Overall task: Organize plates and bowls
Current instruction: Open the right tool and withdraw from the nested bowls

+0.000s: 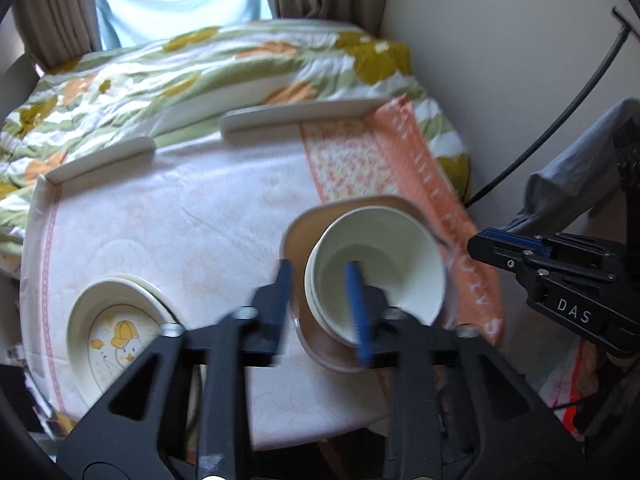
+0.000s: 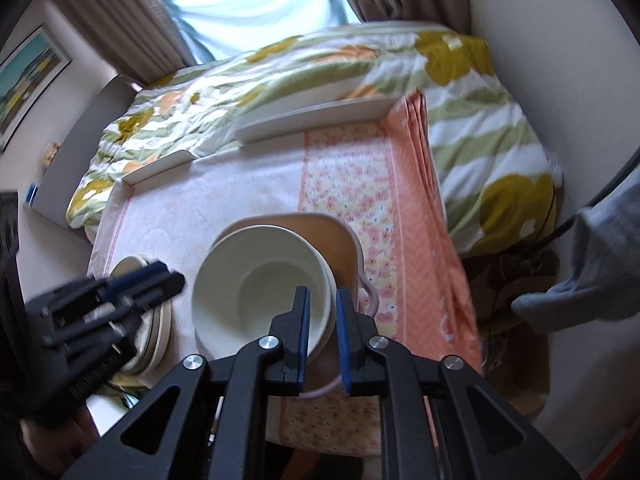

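Observation:
Two stacked white bowls sit on a tan squarish plate at the table's right. My left gripper is open above the bowls' near-left rim, one finger outside, one over the bowl. In the right wrist view the bowls rest on the tan plate; my right gripper is open with a narrow gap, straddling the bowls' near-right rim without pressing on it. A stack of cream plates with a duck picture lies at the table's left and shows in the right wrist view behind the left gripper.
The table has a white and pink floral cloth and raised white edge rails. A floral quilt covers the bed behind it. A wall stands on the right. Curtains and a window are at the back.

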